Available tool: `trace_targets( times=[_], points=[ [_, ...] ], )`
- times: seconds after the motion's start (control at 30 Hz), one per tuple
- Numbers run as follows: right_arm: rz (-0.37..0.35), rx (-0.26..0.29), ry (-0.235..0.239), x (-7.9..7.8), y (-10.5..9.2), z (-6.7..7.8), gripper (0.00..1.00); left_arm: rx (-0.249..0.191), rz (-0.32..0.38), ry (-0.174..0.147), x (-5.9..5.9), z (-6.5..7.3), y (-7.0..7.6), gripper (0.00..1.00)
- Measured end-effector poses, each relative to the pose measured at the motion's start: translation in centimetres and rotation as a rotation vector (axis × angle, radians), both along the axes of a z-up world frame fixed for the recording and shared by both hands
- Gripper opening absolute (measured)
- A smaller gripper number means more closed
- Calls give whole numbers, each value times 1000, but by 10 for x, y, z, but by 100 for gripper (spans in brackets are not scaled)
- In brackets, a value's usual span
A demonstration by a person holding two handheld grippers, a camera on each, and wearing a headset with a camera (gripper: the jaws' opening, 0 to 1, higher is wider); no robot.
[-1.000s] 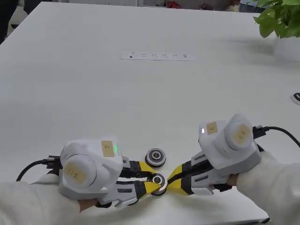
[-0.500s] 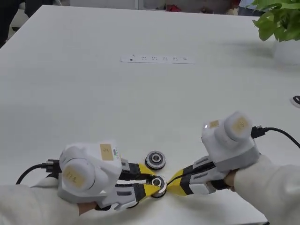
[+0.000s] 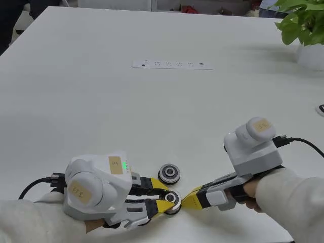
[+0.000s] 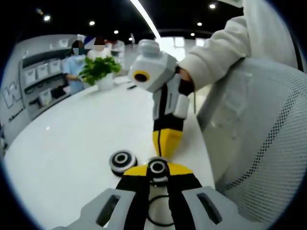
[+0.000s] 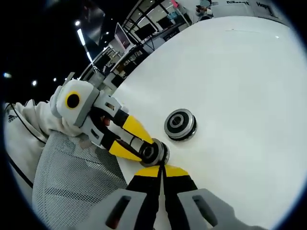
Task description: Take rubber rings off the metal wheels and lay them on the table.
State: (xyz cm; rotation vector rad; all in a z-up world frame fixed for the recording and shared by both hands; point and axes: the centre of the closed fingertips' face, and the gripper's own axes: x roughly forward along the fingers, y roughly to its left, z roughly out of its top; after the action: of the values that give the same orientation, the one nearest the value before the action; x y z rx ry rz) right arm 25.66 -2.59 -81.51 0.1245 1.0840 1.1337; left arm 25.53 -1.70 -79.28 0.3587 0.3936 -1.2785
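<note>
Two metal wheels sit at the near edge of the white table (image 3: 101, 91). One wheel (image 3: 171, 197) is clamped between the yellow jaws of the left gripper (image 3: 164, 195). The second wheel (image 3: 169, 173) lies free just beyond it, touching neither gripper. The right gripper (image 3: 186, 201) has its jaws pressed together, with the tips against the clamped wheel's right side; whether they pinch anything cannot be told. The left gripper view shows one thin black rubber ring (image 4: 149, 214) in the gap between its jaws, nearer than the wheel, and a white mesh chair (image 4: 268, 143) on the right. Far across the table lie one power strip (image 3: 171, 64) and, far right, one potted plant (image 3: 304, 23).
</note>
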Motion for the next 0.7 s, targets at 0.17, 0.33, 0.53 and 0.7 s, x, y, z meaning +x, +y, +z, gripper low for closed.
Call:
trace_targets(
  times=[0.17,0.33,0.53,0.7],
  points=[
    [-19,12,22,0,-1,1,0,0,0,-1,0,0,0,14],
    [-56,44,63,3,-3,4,0,-1,1,-2,0,0,0,14],
    [-105,91,105,6,-3,10,0,-1,1,-2,0,0,0,14],
    [-94,91,93,5,0,12,0,0,0,-5,0,0,0,14]
  ],
)
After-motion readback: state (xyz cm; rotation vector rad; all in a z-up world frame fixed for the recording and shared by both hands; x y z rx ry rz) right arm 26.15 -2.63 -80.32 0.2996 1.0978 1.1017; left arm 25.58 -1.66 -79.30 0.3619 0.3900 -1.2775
